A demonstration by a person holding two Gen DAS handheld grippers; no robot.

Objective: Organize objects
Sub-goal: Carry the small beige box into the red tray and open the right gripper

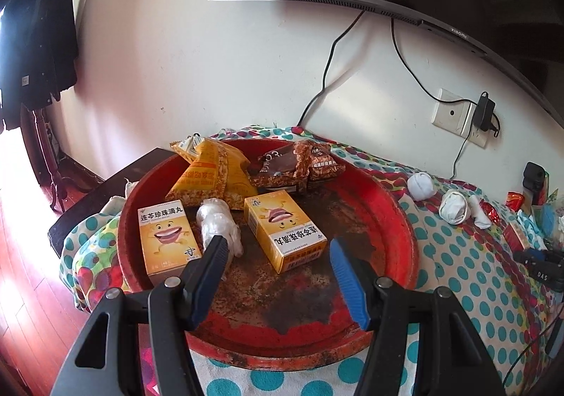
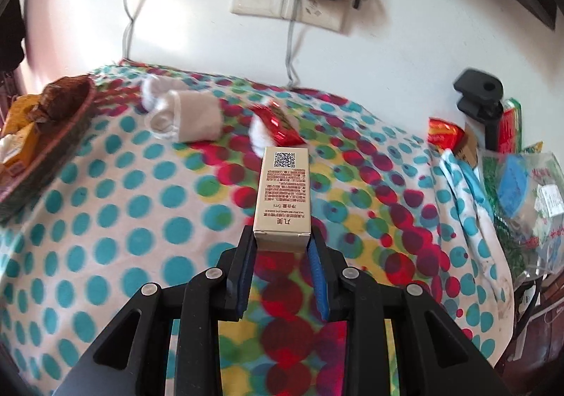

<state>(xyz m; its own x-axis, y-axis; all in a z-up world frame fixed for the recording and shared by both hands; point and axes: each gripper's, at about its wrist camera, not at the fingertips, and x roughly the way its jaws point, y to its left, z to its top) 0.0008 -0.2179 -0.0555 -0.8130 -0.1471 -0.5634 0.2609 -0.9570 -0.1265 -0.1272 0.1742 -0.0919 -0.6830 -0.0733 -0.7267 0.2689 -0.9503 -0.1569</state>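
Spread wide, the left gripper hangs empty over the near part of a worn red tray. Inside the tray, two yellow boxes lie on either side of a plastic-wrapped bundle, with yellow and brown snack bags at the far side. Pinched on a slim beige carton, the right gripper holds it above the polka-dot cloth. Rolled white socks and a red wrapper lie farther off on the cloth, with the tray at the far left.
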